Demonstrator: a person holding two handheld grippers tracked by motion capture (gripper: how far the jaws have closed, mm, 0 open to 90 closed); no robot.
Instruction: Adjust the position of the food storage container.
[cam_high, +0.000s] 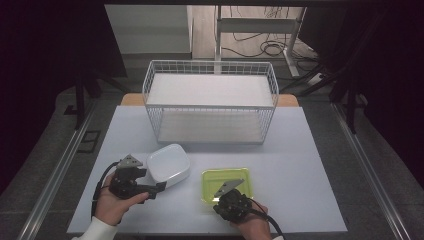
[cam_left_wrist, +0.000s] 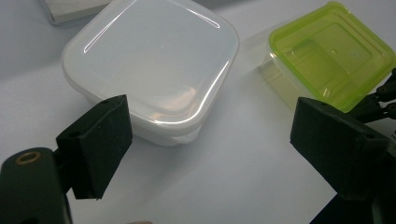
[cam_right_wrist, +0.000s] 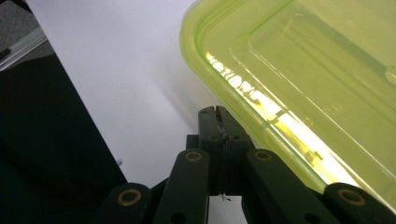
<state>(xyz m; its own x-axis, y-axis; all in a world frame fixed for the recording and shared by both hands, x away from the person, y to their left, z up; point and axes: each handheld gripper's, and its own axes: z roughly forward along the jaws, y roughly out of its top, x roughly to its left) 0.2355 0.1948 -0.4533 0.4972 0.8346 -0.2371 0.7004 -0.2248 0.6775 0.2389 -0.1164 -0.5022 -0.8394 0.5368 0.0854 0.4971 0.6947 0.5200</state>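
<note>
The green container (cam_high: 228, 183) near the table's (cam_high: 300, 165) front edge: part the right gripper's (cam_right_wrist: 218, 114) closed, empty jaws before gripping its rim, while the left gripper (cam_left_wrist: 205, 140), jaws wide apart, steadies the white container (cam_left_wrist: 149, 65).

left gripper (cam_left_wrist: 205, 140): jaws apart | white box (cam_left_wrist: 152, 65) ahead | green box (cam_left_wrist: 331, 51) beside

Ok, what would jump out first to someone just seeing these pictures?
The bright green container at the table's near edge, with the right tool shut beside its rim. Left of it sits a white lidded container with the left tool open in front of it. Behind both stands a large white wire basket.
</note>
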